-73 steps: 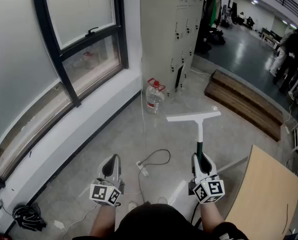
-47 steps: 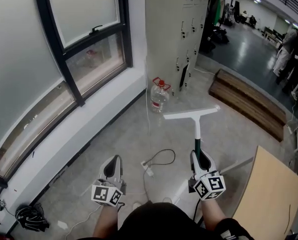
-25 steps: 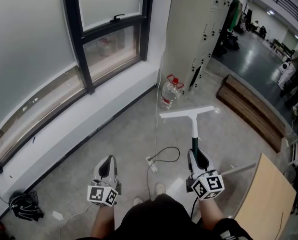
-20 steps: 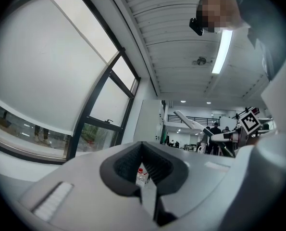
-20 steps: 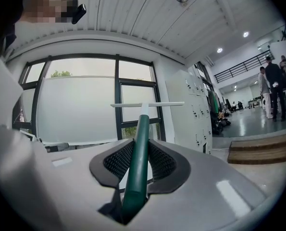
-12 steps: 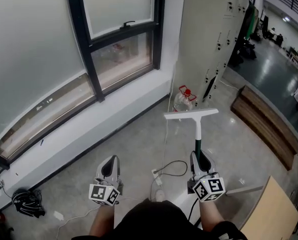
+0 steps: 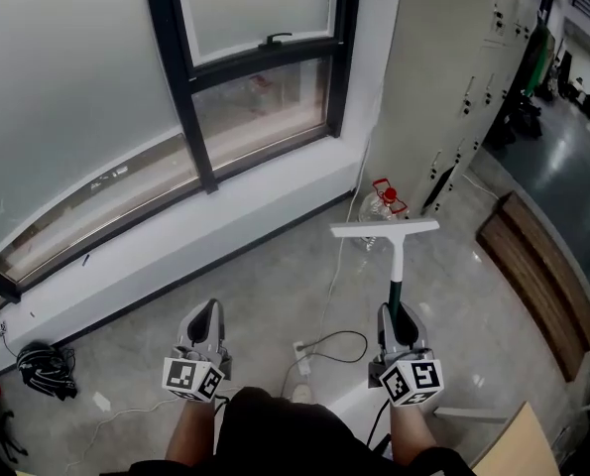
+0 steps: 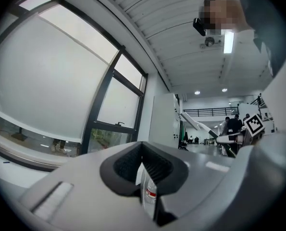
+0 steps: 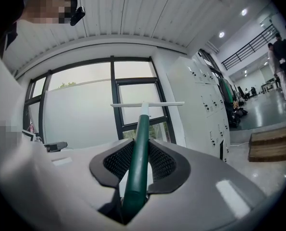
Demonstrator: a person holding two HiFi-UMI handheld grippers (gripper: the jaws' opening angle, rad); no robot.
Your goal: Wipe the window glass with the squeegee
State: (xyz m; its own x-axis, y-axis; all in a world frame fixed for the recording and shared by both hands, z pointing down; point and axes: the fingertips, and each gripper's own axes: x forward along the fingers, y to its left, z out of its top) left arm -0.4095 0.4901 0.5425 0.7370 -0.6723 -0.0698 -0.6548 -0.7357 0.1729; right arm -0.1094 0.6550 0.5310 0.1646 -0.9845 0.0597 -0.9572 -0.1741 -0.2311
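Squeegee (image 7: 394,252) handle clamped in right tongs (image 7: 400,327)

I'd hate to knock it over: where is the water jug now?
Head view: the jug stands on the floor right of centre, at the foot of the lockers, partly behind the blade of the squeegee.

I can read no words or numbers. The left gripper (image 7: 204,312) and right gripper (image 7: 393,315), near six o'clock, carry only square pattern markers. The label on the water bottle (image 7: 379,209) is illegible.
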